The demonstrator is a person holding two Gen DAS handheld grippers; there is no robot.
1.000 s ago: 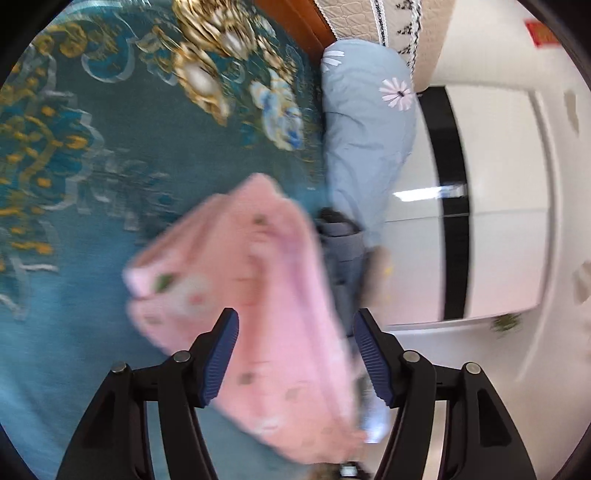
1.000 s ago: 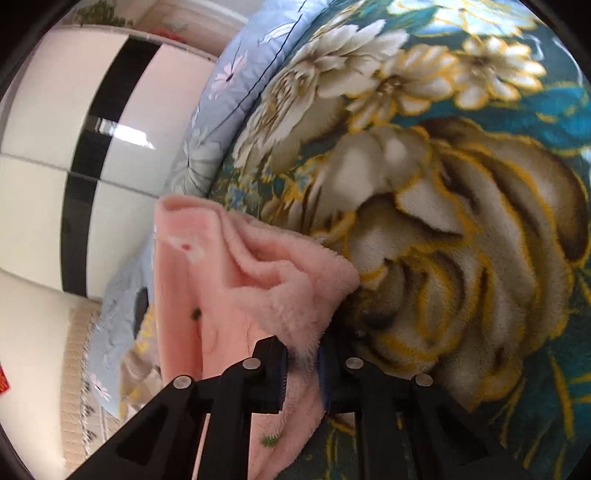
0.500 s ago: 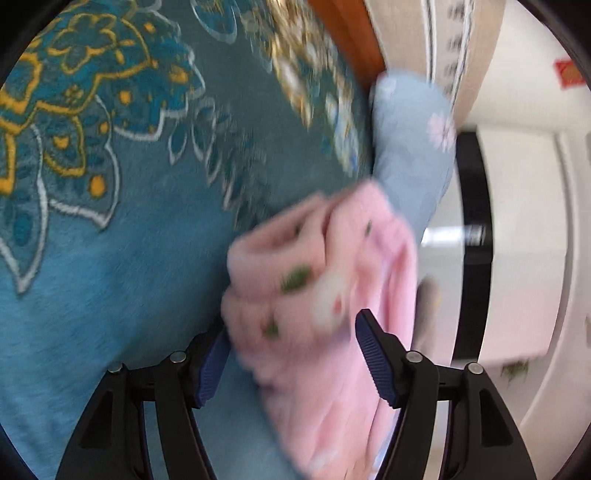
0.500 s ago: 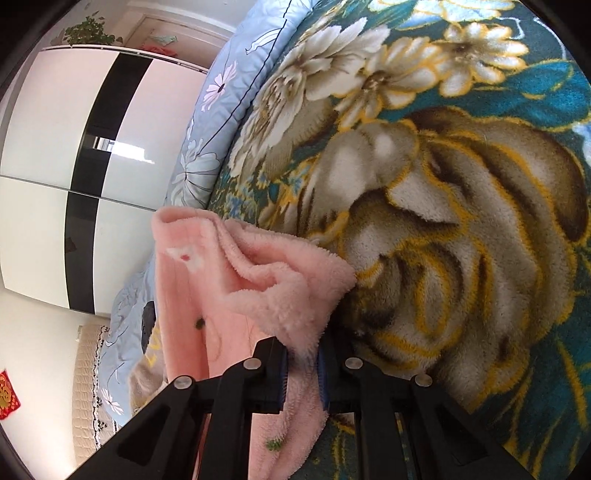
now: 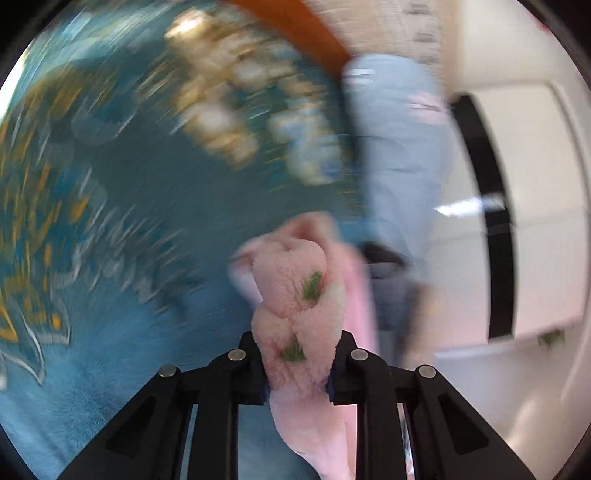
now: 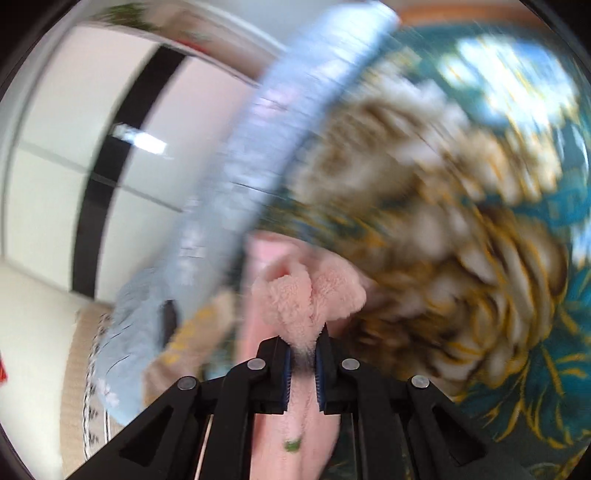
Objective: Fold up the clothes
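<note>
A fluffy pink garment (image 5: 295, 295) with small green prints is bunched between the fingers of my left gripper (image 5: 297, 365), which is shut on it; the rest hangs down below the fingers. In the right wrist view the same pink garment (image 6: 306, 299) is pinched in a fold by my right gripper (image 6: 303, 369), also shut on it. Both views are blurred by motion. The garment is held above a teal floral blanket (image 5: 129, 221).
The teal and gold floral blanket (image 6: 461, 221) covers the bed. A light blue flowered pillow or quilt (image 5: 399, 155) lies along the bed's edge. Beyond it stands a white wardrobe with a black stripe (image 5: 491, 221). An orange wooden headboard (image 5: 295, 26) shows at the top.
My left gripper was open around the pink garment and has now shut on it. Both grippers are moving fast, and the garment has been lifted off the blanket.
</note>
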